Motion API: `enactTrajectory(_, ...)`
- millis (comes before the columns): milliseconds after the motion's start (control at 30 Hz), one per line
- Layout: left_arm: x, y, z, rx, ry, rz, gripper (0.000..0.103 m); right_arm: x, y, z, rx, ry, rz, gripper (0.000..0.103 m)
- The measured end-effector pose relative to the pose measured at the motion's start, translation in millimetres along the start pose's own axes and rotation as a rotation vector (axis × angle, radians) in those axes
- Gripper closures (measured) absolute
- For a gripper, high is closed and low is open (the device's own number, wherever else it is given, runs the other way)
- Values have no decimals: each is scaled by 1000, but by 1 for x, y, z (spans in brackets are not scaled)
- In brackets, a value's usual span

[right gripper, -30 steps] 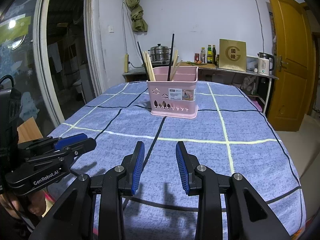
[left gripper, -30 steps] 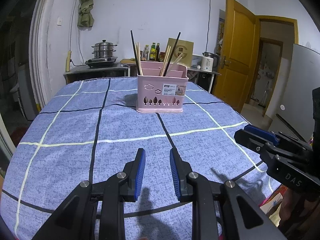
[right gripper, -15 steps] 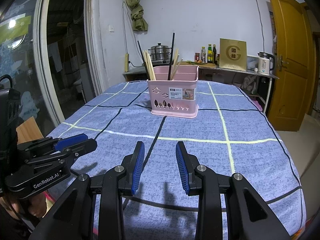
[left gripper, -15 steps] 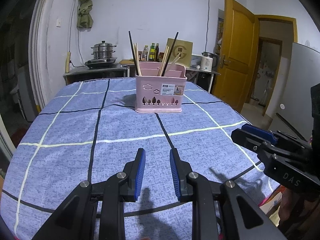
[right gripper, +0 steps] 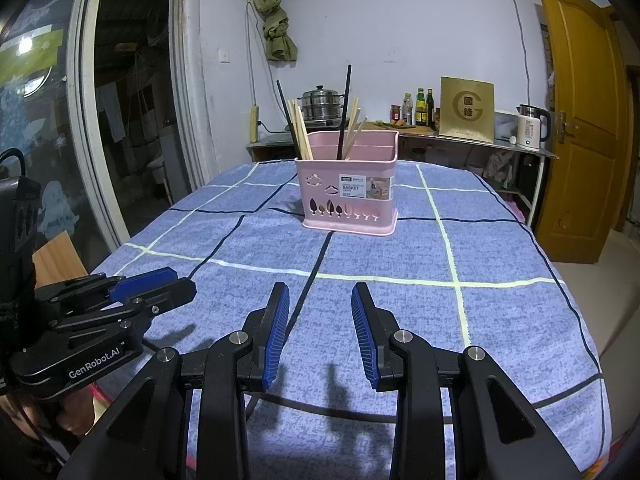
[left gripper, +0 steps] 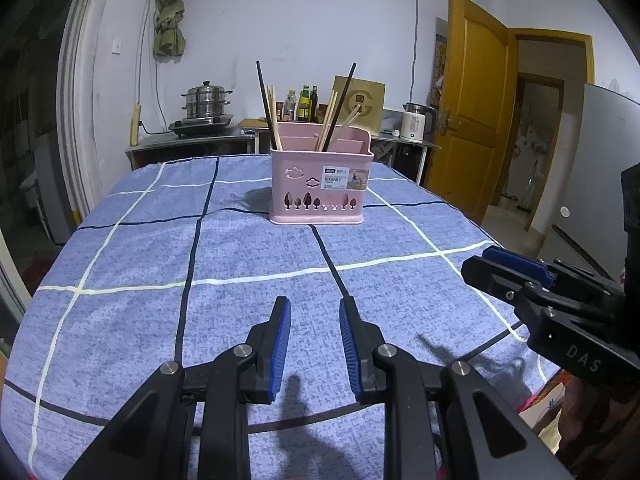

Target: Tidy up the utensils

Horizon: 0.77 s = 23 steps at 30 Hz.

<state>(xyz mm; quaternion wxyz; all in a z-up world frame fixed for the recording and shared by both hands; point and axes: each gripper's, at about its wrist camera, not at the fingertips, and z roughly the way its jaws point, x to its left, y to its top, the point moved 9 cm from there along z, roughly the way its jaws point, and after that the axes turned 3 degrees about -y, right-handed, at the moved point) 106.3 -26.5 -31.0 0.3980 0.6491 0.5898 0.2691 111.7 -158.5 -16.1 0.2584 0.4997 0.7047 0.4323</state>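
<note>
At twelve o'clock, wooden and black chopsticks [left gripper: 272, 118] stand in the pink plastic basket [left gripper: 320, 184]; both black blue-padded grippers, left [left gripper: 314, 344] and right [right gripper: 320, 332], gape empty, fitting start or finish

Two fisheye views, each looking forward along a hand-held gripper held low over the near edge of a desk [left gripper: 120, 248] covered in blue checked cloth.

The left wrist view sits just above its own left hand-held gripper [left gripper: 311, 308] at 6 o'clock and faces the far wall, with the right hand-held gripper [left gripper: 486, 262] entering at 3 o'clock.

The right wrist view sits just above that same gripper at 6 o'clock, with the left one at 8 o'clock.

Both views share the desk top, a pink basket [left gripper: 320, 184] of chopsticks [left gripper: 272, 110] well ahead near 12 o'clock, the wall and a yellow door [left gripper: 472, 120] at 2 o'clock.
</note>
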Motion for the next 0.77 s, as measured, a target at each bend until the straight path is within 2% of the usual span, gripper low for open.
enactTrajectory(200,-3,0,2,3,-12,-3,78,-1,-1,1,2,0,1,70)
enactTrajectory(333,-6,-1,2,4,5,23,78,-1,-2,2,4,1,0,70)
enactTrajectory(767,-3,-1,3,2,16,7,78,-1,-2,3,5,3,-1,70)
